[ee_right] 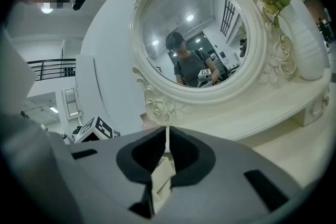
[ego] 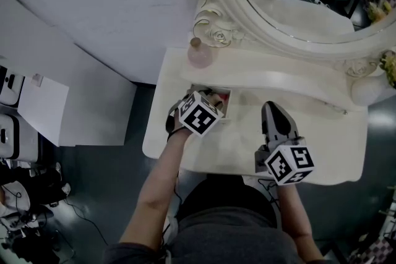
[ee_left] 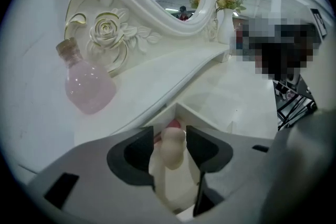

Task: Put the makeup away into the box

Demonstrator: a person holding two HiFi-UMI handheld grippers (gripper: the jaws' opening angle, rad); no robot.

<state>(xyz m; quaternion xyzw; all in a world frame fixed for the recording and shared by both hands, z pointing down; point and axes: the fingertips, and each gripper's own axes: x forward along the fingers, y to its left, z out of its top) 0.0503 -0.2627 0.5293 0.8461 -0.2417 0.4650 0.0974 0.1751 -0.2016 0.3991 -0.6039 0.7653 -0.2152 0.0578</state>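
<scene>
A beige gourd-shaped makeup sponge (ee_left: 172,150) stands between the jaws of my left gripper (ee_left: 172,136), right over the small open box (ee_left: 195,117) sunk in the white vanity top. A thin gap shows on the sponge's left side, so the pads do not press it; the gripper is open. Something red (ee_left: 174,124) lies in the box behind the sponge. In the head view my left gripper (ego: 210,99) points steeply down into the box (ego: 226,106). My right gripper (ego: 273,110) rests off to the right over the tabletop, jaws shut and empty (ee_right: 167,136).
A round pink bottle (ego: 199,54) with a cork stands at the back left on the raised shelf (ego: 272,77), under the ornate oval mirror (ego: 247,15). A white vase (ee_right: 302,44) with flowers stands at the shelf's right end. The table's front edge (ego: 247,171) is close to the person's body.
</scene>
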